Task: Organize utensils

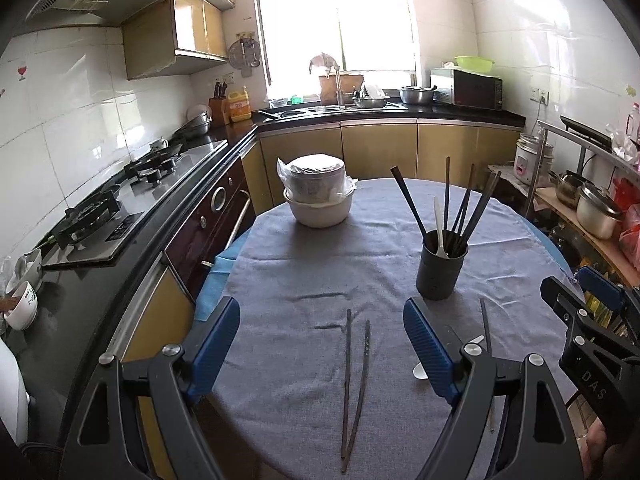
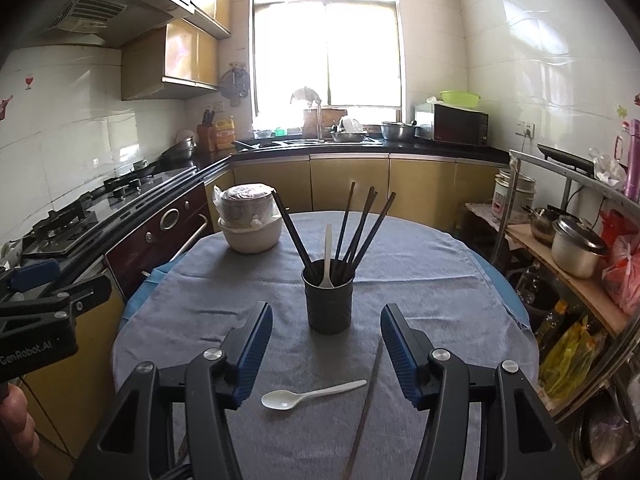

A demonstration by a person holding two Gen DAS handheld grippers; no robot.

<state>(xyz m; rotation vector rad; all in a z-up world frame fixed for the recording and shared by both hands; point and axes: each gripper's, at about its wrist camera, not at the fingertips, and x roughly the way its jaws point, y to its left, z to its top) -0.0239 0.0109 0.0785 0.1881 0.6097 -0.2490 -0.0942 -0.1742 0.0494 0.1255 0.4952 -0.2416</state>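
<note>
Nearest of all, both tongs are held wide apart and nothing is gripped in either. The left tongs (image 1: 322, 346) are held over a pair of dark chopsticks (image 1: 354, 384) that lie on the grey cloth of the desk (image 1: 280, 264). The two sticks touch at the near tips and spread a little at the far tips. The right tongs (image 2: 326, 354) are held over a white spoon (image 2: 308, 394), which lies flat with its bowl to the left. Just beside the spoon's handle tip, one more thin chopstick (image 2: 366, 404) is seen lying lengthways.

The step in hand is judged to be a pick-up. It is best done if one thing is taken at a time. The spoon should be pinched across the thin handle, not the bowl, so it does not slip. The pair should be pinched where the sticks sit close, so both are caught.

A little farther on, the dark cup (image 2: 329, 300) stands upright with several chopsticks and a white spoon already in it. Each thing should be lifted high, tipped upright, and dropped in gently so the cup is not knocked over.

Farther still, stacked white bowls (image 2: 250, 224) in plastic wrap are seen, well apart from the work.
</note>
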